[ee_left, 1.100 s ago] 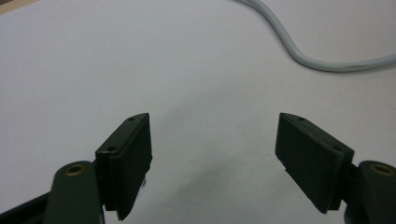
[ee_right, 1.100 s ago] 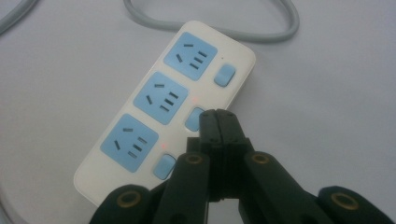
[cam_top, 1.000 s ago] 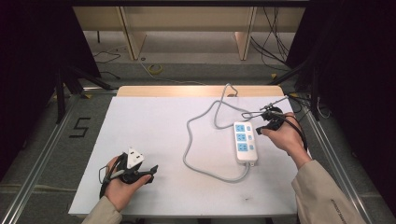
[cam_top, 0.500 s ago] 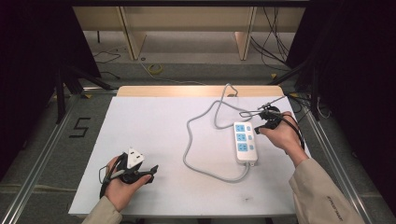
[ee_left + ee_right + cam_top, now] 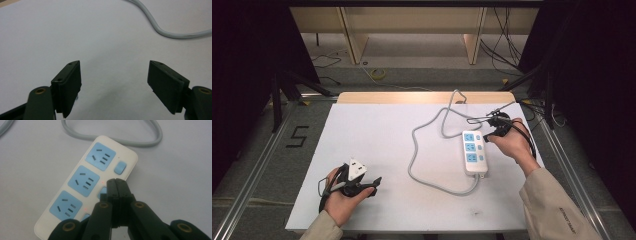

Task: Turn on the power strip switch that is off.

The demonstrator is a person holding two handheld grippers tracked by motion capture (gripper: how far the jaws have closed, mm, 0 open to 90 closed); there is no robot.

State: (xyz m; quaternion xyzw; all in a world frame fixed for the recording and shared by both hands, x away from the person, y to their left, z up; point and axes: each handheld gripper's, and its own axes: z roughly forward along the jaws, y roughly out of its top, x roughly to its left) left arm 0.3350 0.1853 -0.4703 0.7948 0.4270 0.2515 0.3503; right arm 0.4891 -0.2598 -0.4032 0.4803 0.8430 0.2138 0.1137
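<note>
Carrying surface: the white worktop (image 5: pixel 377 130), with everything on its right half and front-left corner.
Cable: a grey lead (image 5: pixel 424 150) loops from the strip's near end toward the worktop's far edge.
Task's thing: the white power strip (image 5: pixel 474 152), three blue sockets, lies flat near the right edge, lengthwise front to back.
Just changed: almost nothing. The right hand has only edged closer to the strip over the last second, and the left has kept still.
Meaning: this looks like the switch-pressing step, still under way.
Right tool (image 5: pixel 116 185): jaws together, holding nothing, tips over the middle switch (image 5: pixel 102 192). I cannot tell whether they are pressing on it.
Left tool (image 5: pixel 113 85): jaws wide apart, empty, over bare worktop near the front-left corner.
Lamps: small red dots glow beside the middle and nearest sockets.
</note>
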